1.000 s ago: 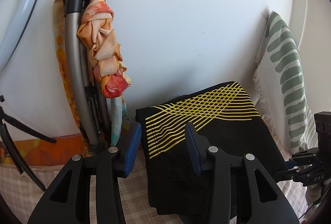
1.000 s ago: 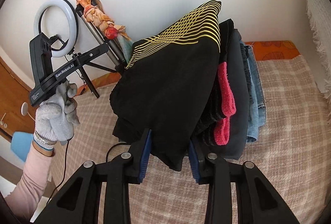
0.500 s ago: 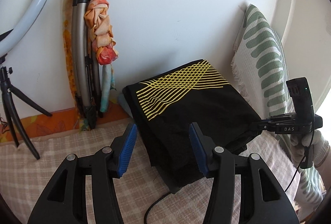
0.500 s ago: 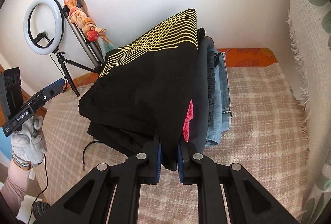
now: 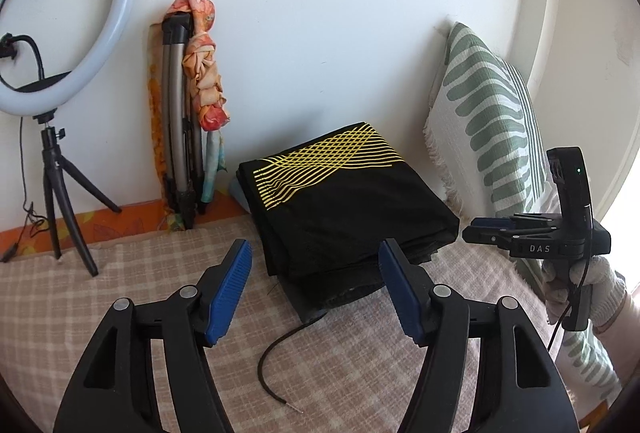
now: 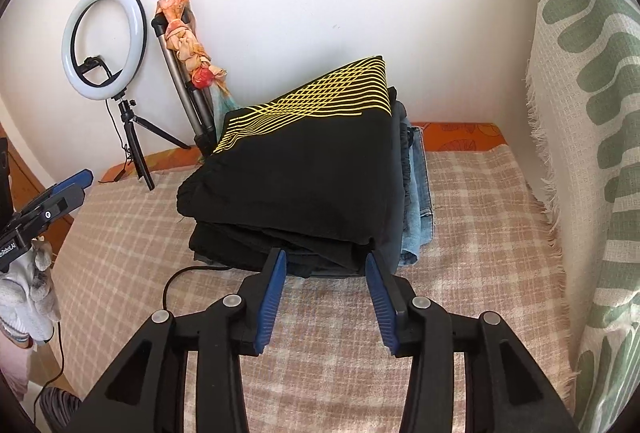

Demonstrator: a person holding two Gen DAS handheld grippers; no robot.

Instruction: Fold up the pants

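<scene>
The folded black pants (image 5: 344, 201) (image 6: 312, 169) with yellow line print lie on top of a stack of folded clothes against the wall. My left gripper (image 5: 314, 247) is back from the stack's near left corner, its jaws opening, with nothing gripped. My right gripper (image 6: 325, 255) hovers at the stack's front edge, jaws opening, its pads off the cloth. Each gripper shows in the other's view: the right gripper (image 5: 480, 229) in a gloved hand at the stack's right, the left gripper (image 6: 76, 181) at the far left.
Blue jeans (image 6: 420, 193) and dark garments lie under the pants. A ring light on a tripod (image 5: 60, 33) and a folded stand with an orange scarf (image 5: 200, 73) lean at the wall. A green-patterned cloth (image 6: 580, 113) hangs right. A black cable (image 5: 280, 353) crosses the checked blanket (image 6: 480, 233).
My right gripper let go of the pants' front edge and drew back, its jaws spreading. My left gripper backed away from the stack to the left and opened wider.
</scene>
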